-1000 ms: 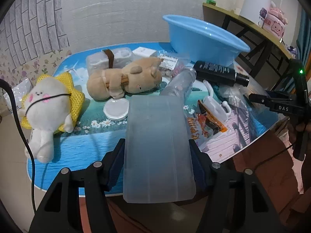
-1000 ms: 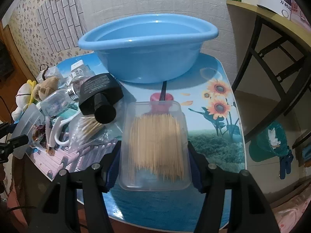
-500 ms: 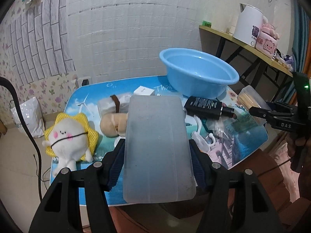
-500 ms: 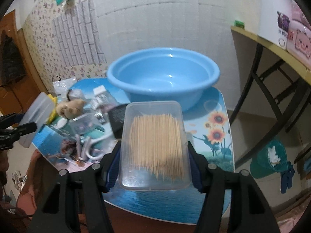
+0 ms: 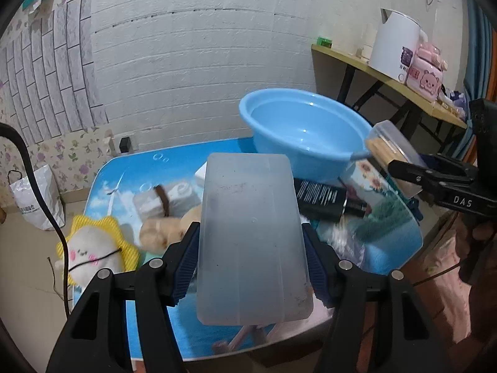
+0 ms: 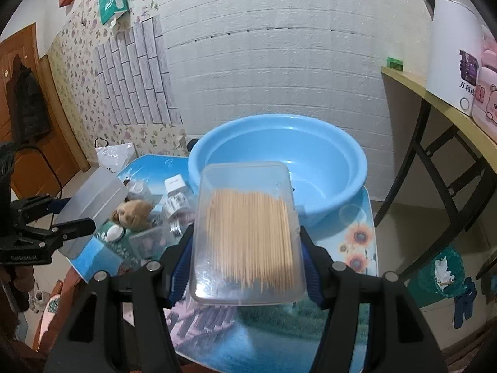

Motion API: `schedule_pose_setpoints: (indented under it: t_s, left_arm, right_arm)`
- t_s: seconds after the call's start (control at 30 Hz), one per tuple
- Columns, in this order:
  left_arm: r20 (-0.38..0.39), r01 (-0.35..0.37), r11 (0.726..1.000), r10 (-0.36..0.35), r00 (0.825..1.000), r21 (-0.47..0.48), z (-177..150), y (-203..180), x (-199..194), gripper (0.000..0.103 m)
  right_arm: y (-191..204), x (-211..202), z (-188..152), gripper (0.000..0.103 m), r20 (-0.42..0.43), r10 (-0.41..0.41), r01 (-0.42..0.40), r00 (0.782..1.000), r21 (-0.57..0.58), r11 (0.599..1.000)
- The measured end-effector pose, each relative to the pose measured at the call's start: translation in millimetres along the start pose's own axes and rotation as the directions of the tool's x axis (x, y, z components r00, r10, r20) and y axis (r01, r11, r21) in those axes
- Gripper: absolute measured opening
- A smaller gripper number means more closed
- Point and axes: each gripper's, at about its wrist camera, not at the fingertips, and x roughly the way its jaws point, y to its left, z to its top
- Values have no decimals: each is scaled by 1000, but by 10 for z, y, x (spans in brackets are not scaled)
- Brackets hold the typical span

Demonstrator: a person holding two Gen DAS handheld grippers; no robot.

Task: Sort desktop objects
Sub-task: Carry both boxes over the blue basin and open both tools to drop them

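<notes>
In the left wrist view, the left tool point(image 5: 252, 253) was clamped on a frosted plastic lid point(image 5: 252, 239), its blue pads pressing both long edges and holding it above the near edge of the worktop point(image 5: 174, 168). Beyond the lid on the worktop lay a brown plush toy point(image 5: 161, 233), a white and yellow plush toy point(image 5: 93, 253) at the near left corner, a black bottle point(image 5: 323, 197) lying on its side, and a blue basin point(image 5: 303, 133) at the far right. At the right, the right tool point(image 5: 400, 168) gripped a clear box of toothpicks point(image 5: 393, 150), just beside the basin's rim.

In the right wrist view, the right tool point(image 6: 245, 258) was closed on the clear box of toothpicks point(image 6: 247, 233), held above the worktop point(image 6: 357, 233) in front of the blue basin point(image 6: 279, 161). At the left, the left tool point(image 6: 70, 220) held the frosted plastic lid point(image 6: 93, 200) above the clutter, near the brown plush toy point(image 6: 132, 214).
</notes>
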Motion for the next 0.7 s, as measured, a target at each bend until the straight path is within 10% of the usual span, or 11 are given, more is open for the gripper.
schedule_pose_setpoints:
  t_s: [0.7]
  left_arm:
    - [-49, 77, 996, -75, 996, 46, 948, -628, 635, 62]
  right_arm:
    - [-480, 493, 513, 60, -74, -9, 11, 997, 28, 1000]
